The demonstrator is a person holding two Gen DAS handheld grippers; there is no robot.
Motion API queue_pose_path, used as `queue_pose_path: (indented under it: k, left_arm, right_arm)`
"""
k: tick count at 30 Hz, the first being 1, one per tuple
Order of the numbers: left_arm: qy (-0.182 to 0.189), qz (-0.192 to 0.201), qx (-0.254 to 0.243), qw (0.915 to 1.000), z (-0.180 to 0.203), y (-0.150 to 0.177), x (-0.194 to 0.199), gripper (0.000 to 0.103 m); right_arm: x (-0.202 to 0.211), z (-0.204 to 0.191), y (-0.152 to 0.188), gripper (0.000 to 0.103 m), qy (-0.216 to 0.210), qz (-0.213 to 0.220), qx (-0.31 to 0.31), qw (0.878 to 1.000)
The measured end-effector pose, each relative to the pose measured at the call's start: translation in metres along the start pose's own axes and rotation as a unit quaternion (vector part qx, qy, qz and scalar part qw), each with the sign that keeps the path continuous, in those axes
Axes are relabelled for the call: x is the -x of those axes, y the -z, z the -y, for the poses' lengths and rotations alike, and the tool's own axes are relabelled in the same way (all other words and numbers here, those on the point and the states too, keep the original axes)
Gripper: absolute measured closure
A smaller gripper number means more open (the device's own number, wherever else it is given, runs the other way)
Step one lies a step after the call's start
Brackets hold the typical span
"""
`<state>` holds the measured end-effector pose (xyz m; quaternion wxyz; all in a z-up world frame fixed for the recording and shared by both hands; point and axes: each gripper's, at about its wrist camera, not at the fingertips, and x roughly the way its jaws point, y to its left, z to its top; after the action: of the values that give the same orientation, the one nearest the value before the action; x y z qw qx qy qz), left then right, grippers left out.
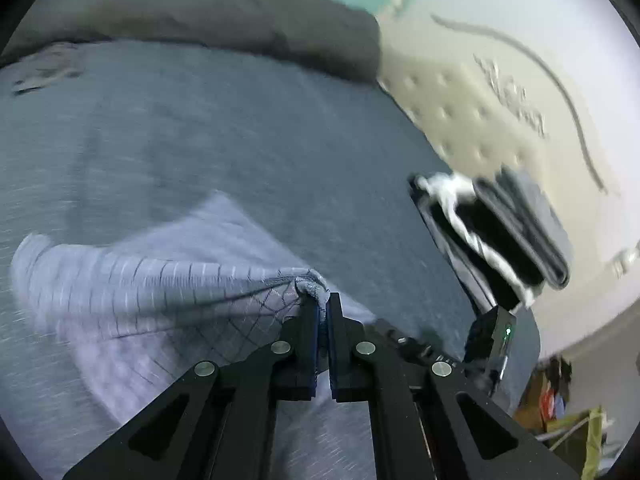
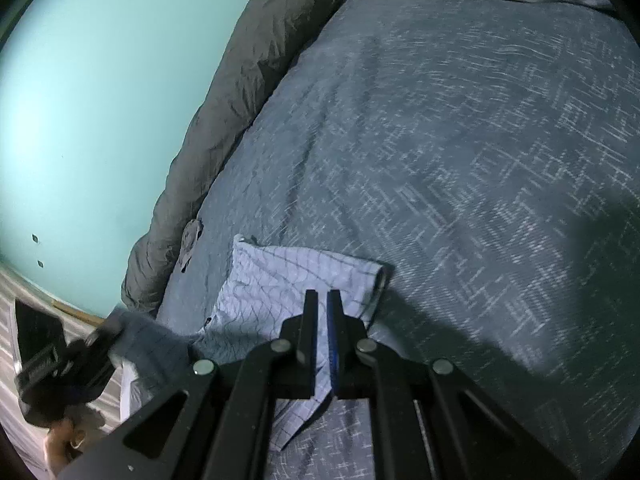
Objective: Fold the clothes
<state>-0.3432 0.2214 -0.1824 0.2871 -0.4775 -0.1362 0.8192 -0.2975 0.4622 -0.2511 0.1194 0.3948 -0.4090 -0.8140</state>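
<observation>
On the blue-grey bed (image 2: 460,140) lies the pale checked garment (image 2: 280,284), one bunched corner pinched in the closed left claw (image 1: 323,300), its near edge clamped in the closed right claw (image 2: 322,300)

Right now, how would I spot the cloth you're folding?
Find the big blue-grey bedspread with white dashes, beside the teal wall. On its near part lies the shirt. It is pale lilac with thin dark checked lines, much lighter than the bedspread and the dark grey quilt by the wall.
</observation>
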Motion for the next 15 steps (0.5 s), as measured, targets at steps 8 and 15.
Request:
queue_pose_path:
  k: [8, 15]
  left_arm:
    - [-0.012, -0.063, 0.018, 0.9978, 0.009, 0.014, -0.069, 0.073]
    - [-0.058, -0.010, 0.008, 0.9982, -0.020, -0.001, 0.000, 0.060]
  right_arm:
    - [-0.004, 0.006, -0.002, 0.097, -0.007, -0.015, -0.008, 1.000]
    - [-0.010, -0.012, 0.004, 0.096, -0.031, -0.025, 0.019, 0.999]
